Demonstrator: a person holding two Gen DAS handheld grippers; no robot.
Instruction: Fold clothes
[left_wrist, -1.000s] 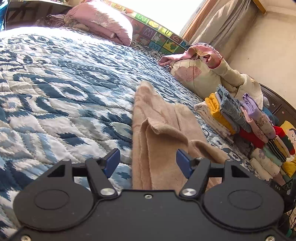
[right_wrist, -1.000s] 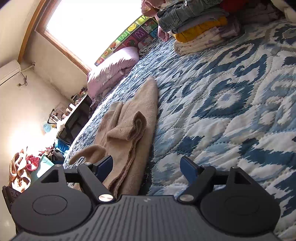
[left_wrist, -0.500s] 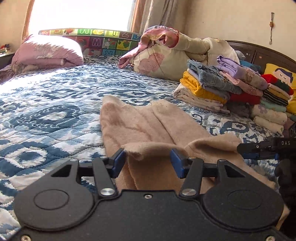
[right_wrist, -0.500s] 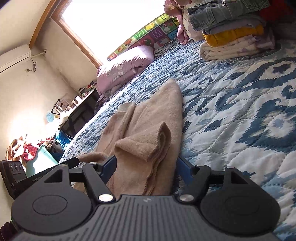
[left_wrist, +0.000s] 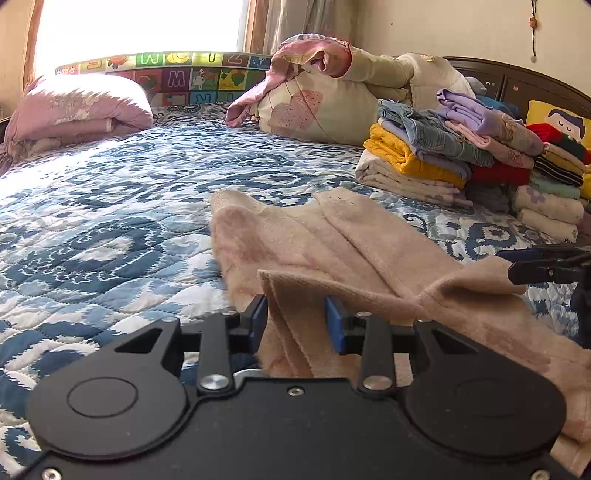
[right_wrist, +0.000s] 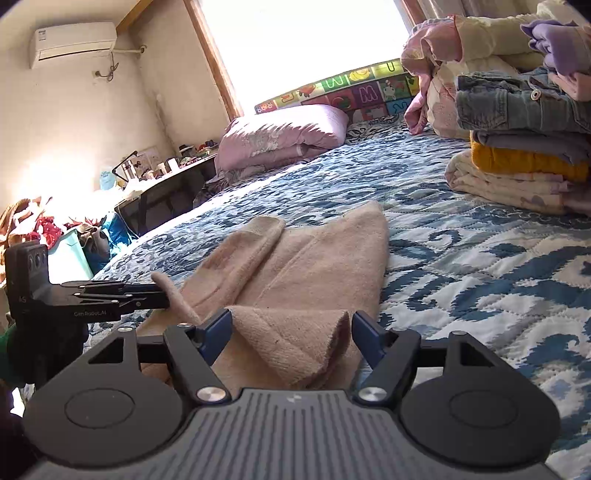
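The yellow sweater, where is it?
The yellow sweater is in the pile of folded clothes at the right of the bed in both views, under the jeans and beyond the beige garment.

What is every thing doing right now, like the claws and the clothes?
Left claw: closing around the near edge of the tan garment.
Right claw: part open, a fold between its fingers.
Tan garment: partly folded, near end lifted.
Clothes pile: folded, stacked.
Bedspread: spread flat.
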